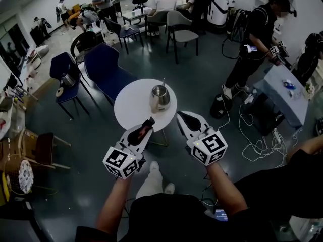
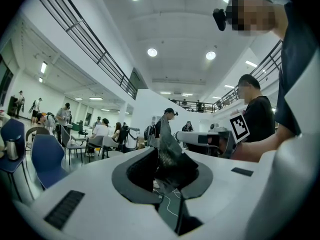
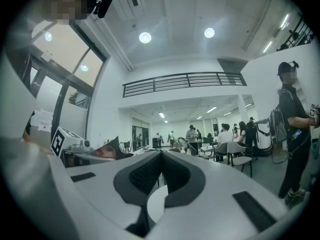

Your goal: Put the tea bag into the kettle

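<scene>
Nearest: left gripper [image 1: 148, 123], jaws clamped on a dark tea bag [image 2: 170, 156], tips by the near edge of a round white table [image 1: 130, 109]. Just right of it: right gripper [image 1: 182, 116], jaws together, nothing between them. Farther on: kettle [image 1: 160, 98], upright on the table, apart from the bag. Beyond: blue chairs [image 1: 108, 69], people. Seems an early stage: bag gripped, not yet brought over the kettle or dropped inside.

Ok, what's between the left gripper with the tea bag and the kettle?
Only bare white tabletop. In the head view, nothing sits between the left gripper, shut on the tea bag, and the kettle.
</scene>
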The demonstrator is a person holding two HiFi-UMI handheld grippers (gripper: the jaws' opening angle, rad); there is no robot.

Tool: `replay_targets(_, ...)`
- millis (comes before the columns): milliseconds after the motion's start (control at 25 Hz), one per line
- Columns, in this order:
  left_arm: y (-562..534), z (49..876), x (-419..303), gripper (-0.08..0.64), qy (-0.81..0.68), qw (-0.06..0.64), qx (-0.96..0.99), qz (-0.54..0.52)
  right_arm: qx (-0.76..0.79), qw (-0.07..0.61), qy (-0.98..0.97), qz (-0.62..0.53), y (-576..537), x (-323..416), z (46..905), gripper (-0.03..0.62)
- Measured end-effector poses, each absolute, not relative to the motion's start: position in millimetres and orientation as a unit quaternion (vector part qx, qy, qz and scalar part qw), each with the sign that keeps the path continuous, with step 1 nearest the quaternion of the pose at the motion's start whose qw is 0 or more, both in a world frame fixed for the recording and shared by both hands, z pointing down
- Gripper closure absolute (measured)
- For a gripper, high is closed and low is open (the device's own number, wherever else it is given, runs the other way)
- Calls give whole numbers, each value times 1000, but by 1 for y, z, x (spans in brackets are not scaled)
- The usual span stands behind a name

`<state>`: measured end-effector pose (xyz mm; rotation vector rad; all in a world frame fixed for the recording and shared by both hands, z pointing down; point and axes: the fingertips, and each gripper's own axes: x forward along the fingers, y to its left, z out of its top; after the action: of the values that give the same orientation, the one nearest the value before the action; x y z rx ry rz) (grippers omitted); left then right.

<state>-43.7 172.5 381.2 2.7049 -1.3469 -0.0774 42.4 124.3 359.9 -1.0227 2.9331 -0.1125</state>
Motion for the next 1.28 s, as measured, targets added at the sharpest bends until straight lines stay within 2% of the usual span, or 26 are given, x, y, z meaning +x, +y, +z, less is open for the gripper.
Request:
replay_targets(800, 89, 377, -65, 488, -435, 59, 898, -36, -341, 19, 939, -34, 48, 19, 358, 575)
replay_targets(1280, -10, 372, -83, 488, -443, 76, 893, -32, -355, 11, 933, -56, -51, 7, 355, 575)
